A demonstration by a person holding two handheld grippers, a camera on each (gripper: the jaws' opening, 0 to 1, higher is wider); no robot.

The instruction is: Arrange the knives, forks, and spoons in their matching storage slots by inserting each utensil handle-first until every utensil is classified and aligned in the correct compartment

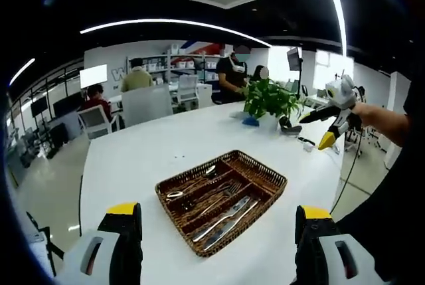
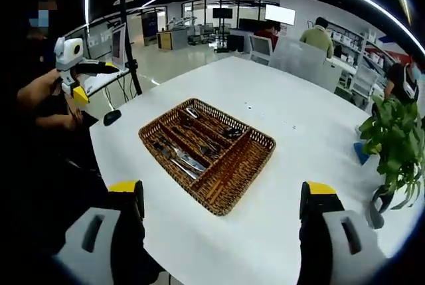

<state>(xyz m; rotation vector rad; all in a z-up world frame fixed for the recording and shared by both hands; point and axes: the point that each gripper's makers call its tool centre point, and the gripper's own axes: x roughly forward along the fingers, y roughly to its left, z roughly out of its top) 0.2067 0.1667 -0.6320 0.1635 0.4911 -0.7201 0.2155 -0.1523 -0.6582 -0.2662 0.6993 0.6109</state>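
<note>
Your left gripper point(image 1: 218, 232) fingers spread wide, grasping nothing; right gripper point(image 2: 223, 208) same, jaws parted, empty. Wicker cutlery tray point(image 1: 265, 172) sits on white table point(image 1: 172, 142), just beyond both jaw pairs. Knives point(image 1: 226, 220) in tray's nearest slot, forks point(image 1: 222, 192) in middle slot, spoons point(image 1: 192, 184) in far slot. Potted plant point(image 1: 269, 102) well beyond tray.

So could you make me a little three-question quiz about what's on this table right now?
1. True or false: the wicker tray already holds cutlery.
2. What stands on the white table beyond the tray? A) potted plant B) kettle C) laptop
3. Fill in: both grippers' jaws are ___.

Key: 1 true, utensils lie in its compartments. 2 A, the potted plant. 3 open: left gripper, right gripper.
</note>
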